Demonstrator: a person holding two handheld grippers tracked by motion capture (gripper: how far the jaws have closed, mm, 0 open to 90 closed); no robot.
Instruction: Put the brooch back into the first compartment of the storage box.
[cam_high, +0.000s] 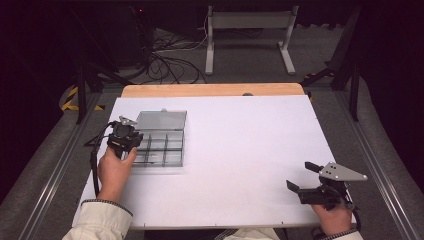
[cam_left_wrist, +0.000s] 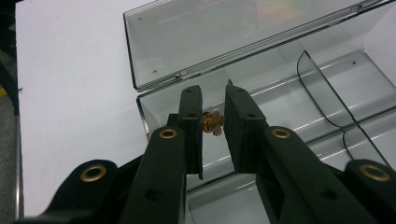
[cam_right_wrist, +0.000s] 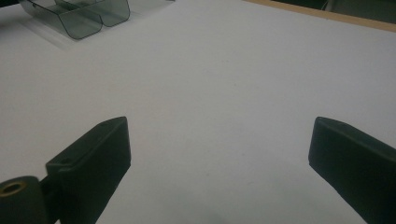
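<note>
A clear plastic compartment box (cam_high: 167, 148) lies open at the table's left, its lid (cam_high: 162, 120) folded flat behind it. My left gripper (cam_high: 136, 141) hangs over the box's near-left compartment. In the left gripper view its jaws (cam_left_wrist: 212, 91) are shut on a small brass part (cam_left_wrist: 213, 122), a screw or nut, held above the box floor (cam_left_wrist: 289, 100) in front of the lid (cam_left_wrist: 224, 37). My right gripper (cam_high: 301, 176) rests near the table's front right corner, open, nothing between its fingers (cam_right_wrist: 219, 135). A corner of the box (cam_right_wrist: 88, 18) lies far off in that view.
A white board (cam_high: 240, 150) covers the table, with a wooden strip (cam_high: 212, 90) along its far edge. Curved dividers (cam_left_wrist: 322, 88) split the box into several compartments. Beyond the table are cables (cam_high: 165, 62) and a metal stand (cam_high: 250, 30) on the floor.
</note>
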